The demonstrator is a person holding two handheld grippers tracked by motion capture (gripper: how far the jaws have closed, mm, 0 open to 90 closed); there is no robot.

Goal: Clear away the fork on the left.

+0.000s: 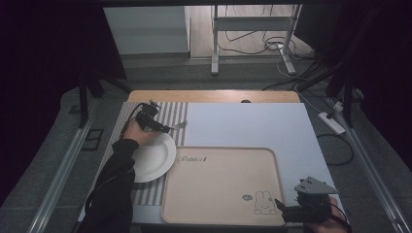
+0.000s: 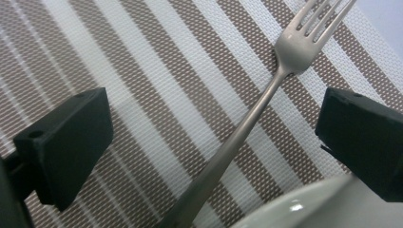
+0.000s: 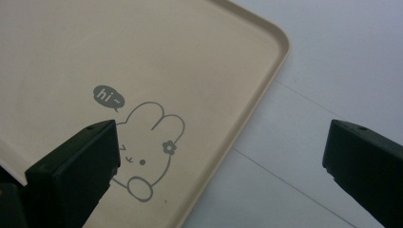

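With the left gripper (image 2: 214, 137) spread wide and empty over the slim silver metal fork (image 2: 247, 123) lying diagonally mid-frame on the brown-and-white striped woven placemat (image 2: 142, 71), centre the handle between both pads before closing (right gripper (image 3: 221, 166) likewise open, empty).

Shiny metal fork (image 2: 266, 102), woven striped placemat (image 2: 157, 90)

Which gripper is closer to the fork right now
Left. The left gripper hangs right over the fork, open jaws either side of its handle, not touching. The right gripper sits far off at the tray's near right corner.
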